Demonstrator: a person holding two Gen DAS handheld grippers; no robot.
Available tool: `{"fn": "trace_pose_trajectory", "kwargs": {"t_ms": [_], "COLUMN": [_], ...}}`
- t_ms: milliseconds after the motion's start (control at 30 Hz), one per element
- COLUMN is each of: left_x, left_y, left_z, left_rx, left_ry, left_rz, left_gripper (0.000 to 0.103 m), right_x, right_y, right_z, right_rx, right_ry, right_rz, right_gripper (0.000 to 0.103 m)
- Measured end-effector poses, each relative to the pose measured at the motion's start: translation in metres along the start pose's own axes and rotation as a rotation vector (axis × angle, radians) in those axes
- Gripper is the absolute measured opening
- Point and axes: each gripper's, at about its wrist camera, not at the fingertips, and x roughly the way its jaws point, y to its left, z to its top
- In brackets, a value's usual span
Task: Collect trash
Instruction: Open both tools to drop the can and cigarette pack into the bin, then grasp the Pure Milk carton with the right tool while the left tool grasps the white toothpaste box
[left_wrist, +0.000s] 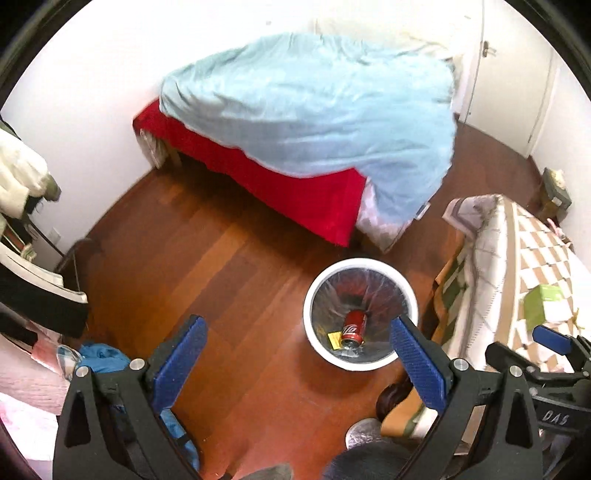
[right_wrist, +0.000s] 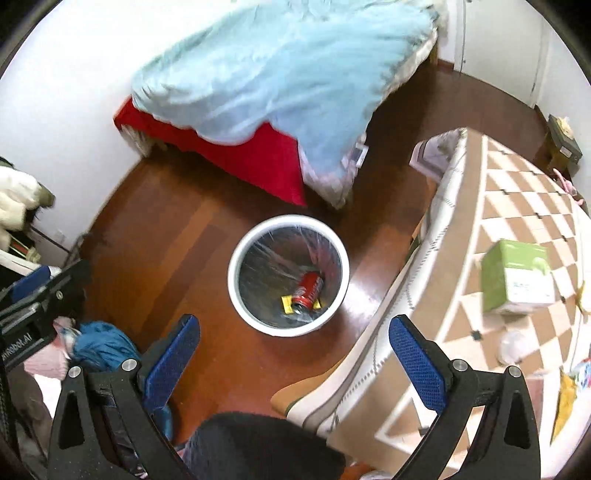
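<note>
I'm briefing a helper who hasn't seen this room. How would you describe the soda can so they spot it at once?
Start at the bed with the light blue duvet; on the wood floor beside it stands a white round bin lined with clear plastic. The can lies on its side at the bottom: red, beside a flat yellow scrap.

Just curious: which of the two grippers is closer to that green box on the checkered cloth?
Right. The right gripper hangs at the cloth's edge, the green box just off its right finger. The left gripper is over the floor near the bin, farther away.
</note>
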Motion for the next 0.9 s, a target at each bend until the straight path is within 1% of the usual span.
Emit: {"fn": "trace_pose_trajectory", "kwargs": {"t_ms": [33, 167, 267, 367, 433, 467, 533, 567, 633, 667, 733, 767, 867, 900], "left_x": [-0.011, -0.049, -0.067, -0.08, -0.082, -0.079, -0.065, -0.055, -0.038, -0.027, -0.002, 0.01, 0.049, 0.056], "left_y": [-0.002, -0.018, -0.039, -0.07, -0.101, -0.114, -0.149, -0.167, -0.203, -0.219, -0.254, -0.269, -0.308, -0.314], "left_z": [-0.001, -0.006, -0.013, -0.024, -0.033, -0.038, -0.049, -0.055, -0.071, -0.077, -0.09, -0.096, -0.113, -0.118], "left_rx": [0.002, 0.012, 0.033, 0.061, 0.097, 0.115, 0.155, 0.168, 0.202, 0.217, 0.251, 0.266, 0.296, 0.297], "left_ry": [-0.014, -0.063, -0.086, -0.098, -0.095, -0.083, -0.032, -0.008, 0.034, 0.054, 0.097, 0.12, 0.207, 0.229], "left_rz": [0.002, -0.021, -0.049, -0.092, -0.129, -0.14, -0.168, -0.174, -0.173, -0.165, -0.136, -0.117, -0.068, -0.062], "left_gripper": [0.101, 0.101, 0.101, 0.101, 0.102, 0.102, 0.102, 0.102, 0.102, 0.102, 0.102, 0.102, 0.102, 0.102], "right_x": [-0.017, -0.061, -0.091, -0.114, -0.127, -0.133, -0.142, -0.142, -0.141, -0.139, -0.13, -0.126, -0.108, -0.101], "right_y": [-0.005, -0.018, -0.038, -0.07, -0.098, -0.115, -0.161, -0.177, -0.233, -0.25, -0.304, -0.327, -0.384, -0.396], "right_z": [-0.004, -0.017, -0.032, -0.053, -0.067, -0.075, -0.094, -0.099, -0.118, -0.124, -0.14, -0.148, -0.16, -0.162], "right_rx": [0.012, 0.056, 0.101, 0.169, 0.219, 0.249, 0.335, 0.366, 0.486, 0.519, 0.635, 0.688, 0.809, 0.834], "right_ry": [-0.026, -0.087, -0.124, -0.145, -0.153, -0.159, -0.155, -0.151, -0.132, -0.129, -0.107, -0.094, -0.064, -0.056], "right_rz": [0.012, 0.051, 0.072, 0.085, 0.068, 0.048, -0.001, -0.014, -0.057, -0.07, -0.132, -0.145, -0.197, -0.202], "right_gripper": [0.103, 0.103, 0.103, 0.103, 0.103, 0.103, 0.103, 0.103, 0.103, 0.103, 0.103, 0.103, 0.098, 0.098]}}
